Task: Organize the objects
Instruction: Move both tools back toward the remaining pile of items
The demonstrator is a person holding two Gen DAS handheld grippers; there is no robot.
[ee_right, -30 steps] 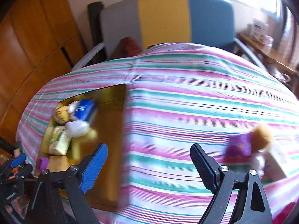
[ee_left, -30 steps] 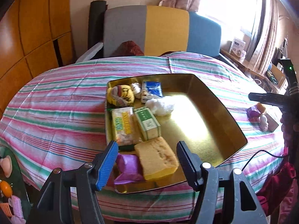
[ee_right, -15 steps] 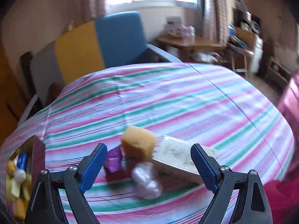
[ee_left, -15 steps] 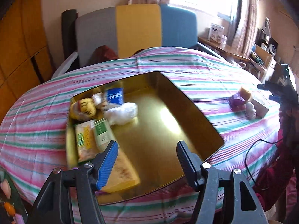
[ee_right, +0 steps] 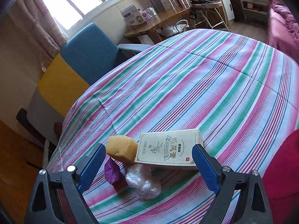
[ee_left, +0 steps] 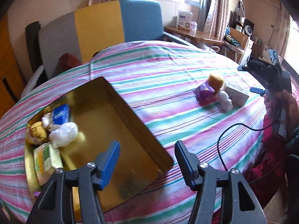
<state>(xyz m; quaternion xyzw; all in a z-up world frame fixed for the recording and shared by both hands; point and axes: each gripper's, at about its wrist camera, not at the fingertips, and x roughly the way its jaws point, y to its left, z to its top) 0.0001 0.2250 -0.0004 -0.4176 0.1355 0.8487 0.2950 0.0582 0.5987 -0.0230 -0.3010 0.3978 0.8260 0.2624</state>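
A gold tray [ee_left: 149, 130] lies on the striped tablecloth and holds several packets, a blue packet [ee_left: 60, 113] and a white plastic wad [ee_left: 64, 134] at its left side. My left gripper [ee_left: 146, 160] is open and empty above the tray's near right corner. My right gripper [ee_right: 147, 166] is open and empty, just in front of a cream box [ee_right: 168, 149], a yellow sponge [ee_right: 121, 150], a purple packet [ee_right: 113, 173] and a clear plastic wad [ee_right: 143, 183]. This group also shows in the left wrist view [ee_left: 214, 91], with the right gripper [ee_left: 261, 80] beside it.
A grey, yellow and blue chair [ee_left: 101, 28] stands behind the round table [ee_right: 186, 93]. A wooden side table [ee_right: 158, 26] with boxes sits by the window. A black cable [ee_left: 233, 130] trails over the table's right edge. Red cloth [ee_right: 284, 168] is at the right.
Both grippers have swung to the right. The left view now shows less of the tray and more of the loose group. The right gripper has come closer to the box and sponge.
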